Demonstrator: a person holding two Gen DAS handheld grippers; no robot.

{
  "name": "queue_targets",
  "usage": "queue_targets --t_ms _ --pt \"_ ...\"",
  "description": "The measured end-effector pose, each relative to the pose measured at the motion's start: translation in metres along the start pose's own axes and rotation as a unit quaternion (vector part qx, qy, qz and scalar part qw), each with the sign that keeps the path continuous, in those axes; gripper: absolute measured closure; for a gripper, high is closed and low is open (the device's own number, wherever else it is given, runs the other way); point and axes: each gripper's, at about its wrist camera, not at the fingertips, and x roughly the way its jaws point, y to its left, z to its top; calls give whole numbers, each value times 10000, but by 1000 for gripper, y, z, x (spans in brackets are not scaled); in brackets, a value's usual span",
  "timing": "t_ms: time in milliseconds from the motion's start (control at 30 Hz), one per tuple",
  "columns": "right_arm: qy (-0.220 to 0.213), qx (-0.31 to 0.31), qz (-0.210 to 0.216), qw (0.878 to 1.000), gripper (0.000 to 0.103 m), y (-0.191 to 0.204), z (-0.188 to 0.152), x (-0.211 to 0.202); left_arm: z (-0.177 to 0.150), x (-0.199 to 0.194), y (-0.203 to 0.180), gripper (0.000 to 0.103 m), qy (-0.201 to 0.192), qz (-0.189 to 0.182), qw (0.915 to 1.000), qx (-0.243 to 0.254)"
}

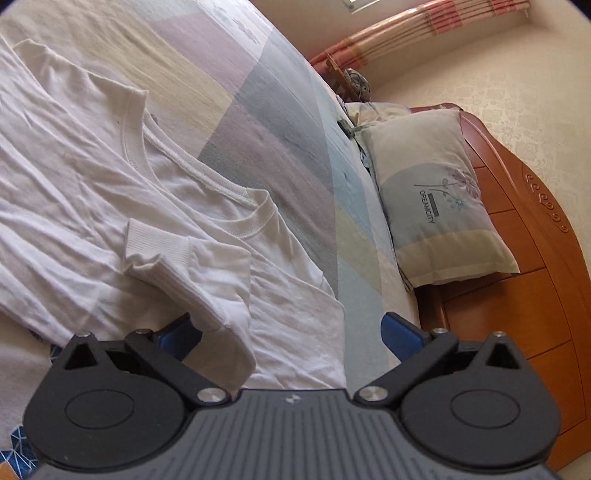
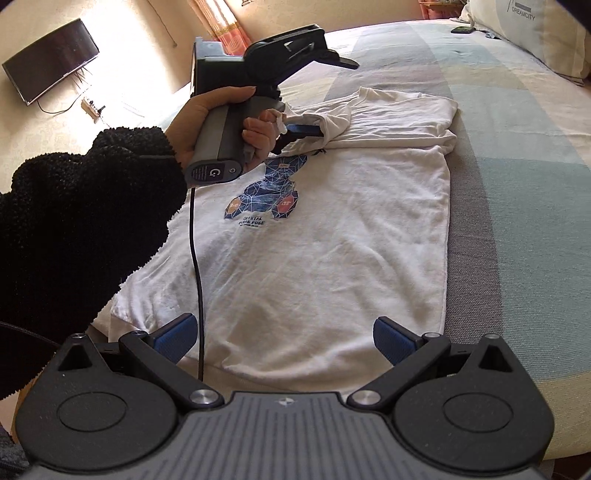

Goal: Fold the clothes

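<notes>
A: How are the hands placed?

B: In the right wrist view a hand (image 2: 214, 118) in a black fuzzy sleeve (image 2: 81, 221) grips the handle of the left gripper (image 2: 314, 130) over the far part of the white T-shirt (image 2: 332, 240). A blue fingertip (image 2: 303, 129) pokes into a bunched sleeve (image 2: 334, 120).

A: Is that claw closed on it?

B: No. Seen from its own camera, the left gripper (image 1: 291, 332) stands wide, the folded-over sleeve (image 1: 207, 288) draped across its left finger. The right gripper (image 2: 284, 338) also stands wide, hovering over the near hem with nothing between its fingers.

A: Where's the shirt?

B: Spread flat, print up, on a bed (image 2: 517, 184) with a pastel patchwork cover.

A: And the room?

B: A pillow (image 1: 439, 199) leans on a wooden headboard (image 1: 535, 266) at the far right. A TV (image 2: 51, 59) hangs on the far left wall, with a striped curtain (image 2: 225, 26) nearby.
</notes>
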Motion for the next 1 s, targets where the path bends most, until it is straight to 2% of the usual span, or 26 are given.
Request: queue_targets --t_ms 100,167,267,400,533,700,1000 --pt "-30 10 -12 10000 0 -1 1 -1 10 5 0 1 -133 3 9997 -182" --pt "-35 0 6 10000 0 0 1 -1 10 12 -9 1 -114 -44 9999 -98" --pt "21 12 19 10000 0 1 0 1 4 25 -30 1 49 -329 9992 226" --pt "108 50 -56 9999 0 0 -1 5 -9 41 -60 1 520 -780 9932 687" --pt "113 40 -140 9998 0 1 -2 4 -17 41 -77 1 735 -853 9858 1248" --pt "86 27 -191 9998 0 2 -2 2 -5 5 -61 1 558 -475 9857 1520" --pt "-268 -170 -99 9994 0 3 5 8 37 -105 -9 1 -134 557 9851 1621"
